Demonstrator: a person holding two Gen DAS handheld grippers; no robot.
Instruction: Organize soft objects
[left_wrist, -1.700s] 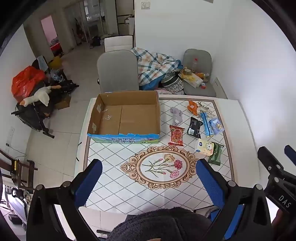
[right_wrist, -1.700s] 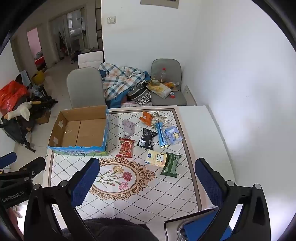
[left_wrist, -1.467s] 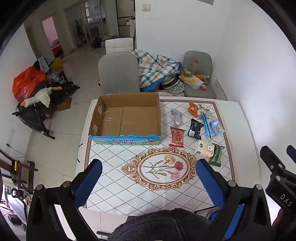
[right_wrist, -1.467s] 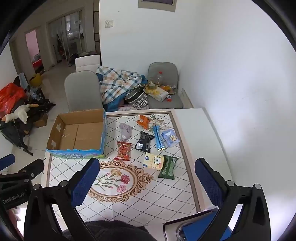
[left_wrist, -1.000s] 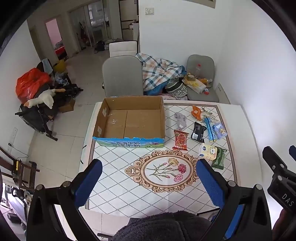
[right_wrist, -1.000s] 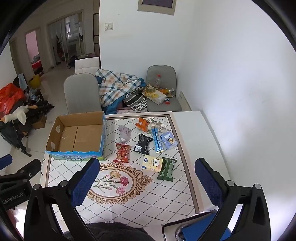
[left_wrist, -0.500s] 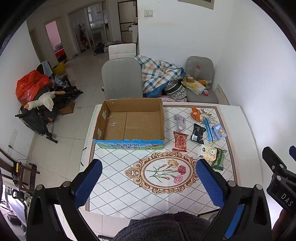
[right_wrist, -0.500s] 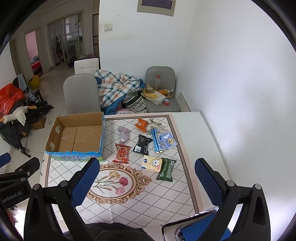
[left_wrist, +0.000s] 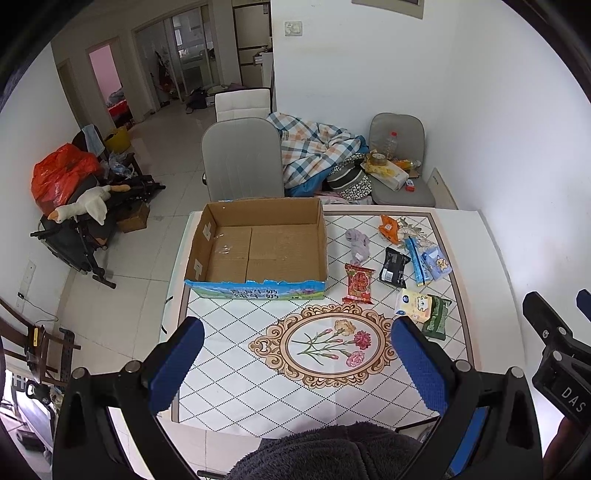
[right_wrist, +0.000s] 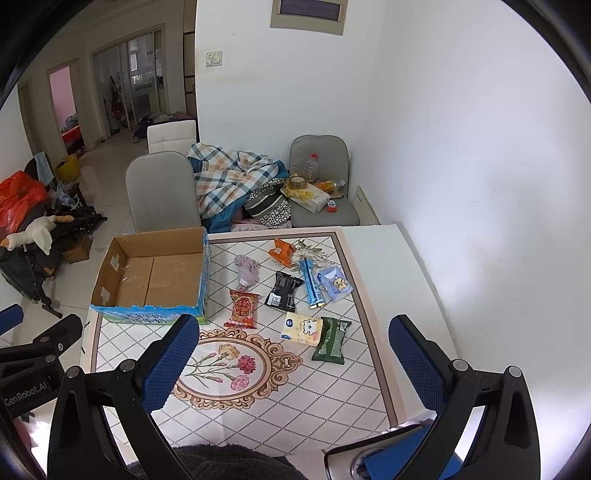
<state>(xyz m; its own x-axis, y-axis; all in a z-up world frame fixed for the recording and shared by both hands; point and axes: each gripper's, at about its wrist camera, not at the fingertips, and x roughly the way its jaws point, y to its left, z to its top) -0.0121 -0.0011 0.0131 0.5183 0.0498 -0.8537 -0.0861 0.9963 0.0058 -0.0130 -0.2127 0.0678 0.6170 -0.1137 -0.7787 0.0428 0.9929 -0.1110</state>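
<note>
Holding both tools high over the tabletop (left_wrist: 236, 376), we see the left hand-held gripper (left_wrist: 295, 363) with its blue fingers (left_wrist: 177, 362) spread wide and nothing between them. Same for the right hand-held gripper (right_wrist: 291, 360): wide apart, empty, well above the packets.

Box (left_wrist: 258, 247) sits on the far left part of the tabletop, open top, bare inside. Soft things lie in a loose group to its right: grey sock (left_wrist: 357, 243) nearest the box's far corner, red packet (left_wrist: 358, 283) just beside the box's front corner, black packet (left_wrist: 395, 266) right of it, orange packet (left_wrist: 388, 228) at the far edge. Blue tube (left_wrist: 415, 260) lies beside a light blue tissue pack (left_wrist: 436, 263). Yellow tissue pack (left_wrist: 413, 304) touches a green pack (left_wrist: 436, 320), nearest to us.

Flower medallion (left_wrist: 325, 345) is printed on the cloth in front of the box. Grey chair (left_wrist: 242, 158) stands behind the box.
</note>
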